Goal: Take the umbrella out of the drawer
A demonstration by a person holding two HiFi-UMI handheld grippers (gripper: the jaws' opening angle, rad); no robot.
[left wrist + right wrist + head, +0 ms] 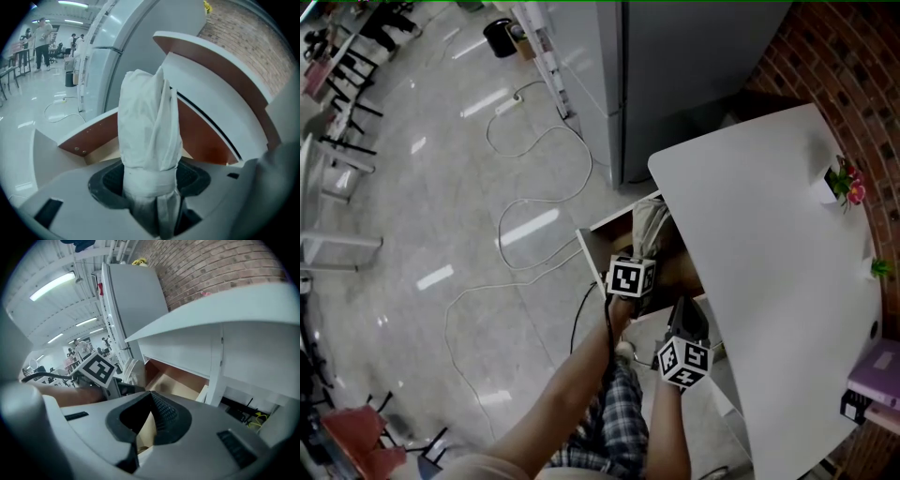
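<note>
From the head view, the drawer [593, 255] stands pulled out from under the desk [769, 281]. Your left gripper [645, 259] is over the drawer's open top, with the pale folded umbrella [650, 223] at its tip. Your right gripper [685, 314] sits just beside the drawer, on the side nearer to you.

In the left gripper view, your left gripper [151, 187] has its fingers pinching the white umbrella [150, 136] at the strap [150, 180] wrapped round it. The umbrella stands upright, with most of its length above the drawer's brown side wall [93, 136]. How much of its lower end is below the rim, this view does not show.

In the right gripper view, your right gripper [150, 397] has its fingertips pressed together with nothing between them. It points at the drawer's open side [176, 380], whose tan inside shows past the jaws. The umbrella [133, 372] rises at the drawer's far edge, next to the left gripper's marker cube [97, 369].
</note>
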